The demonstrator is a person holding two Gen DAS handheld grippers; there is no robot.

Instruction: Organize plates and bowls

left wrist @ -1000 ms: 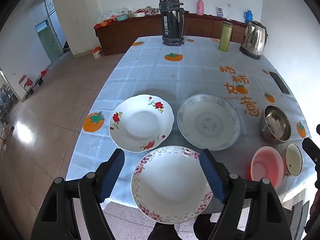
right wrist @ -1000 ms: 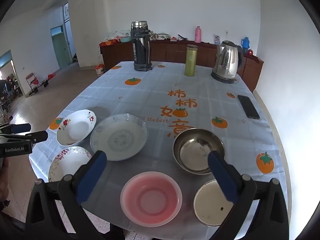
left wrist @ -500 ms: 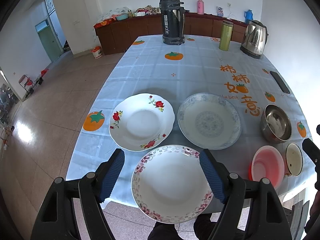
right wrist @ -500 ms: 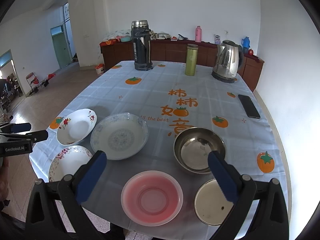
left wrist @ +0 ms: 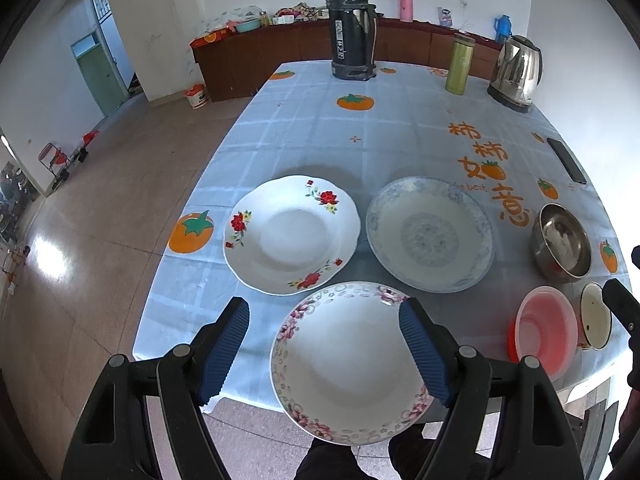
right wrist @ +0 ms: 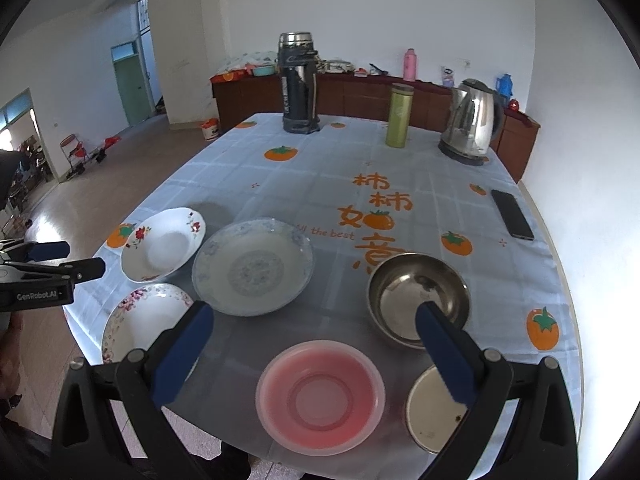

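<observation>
Table [right wrist: 432, 200]: covered with a pale blue checked cloth printed with orange fruit and orange lettering. All places below are given from the blue-patterned plate [left wrist: 430, 234], which lies near the front middle of the cloth.

- Red-flower plate [left wrist: 292, 234]: just left of it, apart by a narrow gap.
- Pink-rimmed plate [left wrist: 352, 364]: in front of it, overhanging the table's near edge.
- Steel bowl [right wrist: 418, 298]: to its right, well apart.
- Pink bowl [right wrist: 320, 396]: in front and to the right.
- Cream bowl [right wrist: 434, 408]: further right, beside the pink bowl.
- Dark flask [left wrist: 352, 28], green bottle [left wrist: 460, 64], kettle [left wrist: 518, 70]: far behind it, along the table's back edge.
- Phone [right wrist: 512, 214]: behind and far right, flat on the cloth.

Left gripper [left wrist: 324, 350]: spread wide, its blue pads either side of the pink-rimmed plate; contact cannot be told.
Right gripper [right wrist: 314, 350]: spread wide above the pink bowl, holding nothing.

Room: white walls, brown tiled floor [left wrist: 100, 200], a dark wooden sideboard [right wrist: 352, 94] along the back wall, a green door [right wrist: 130, 84] to the left.
</observation>
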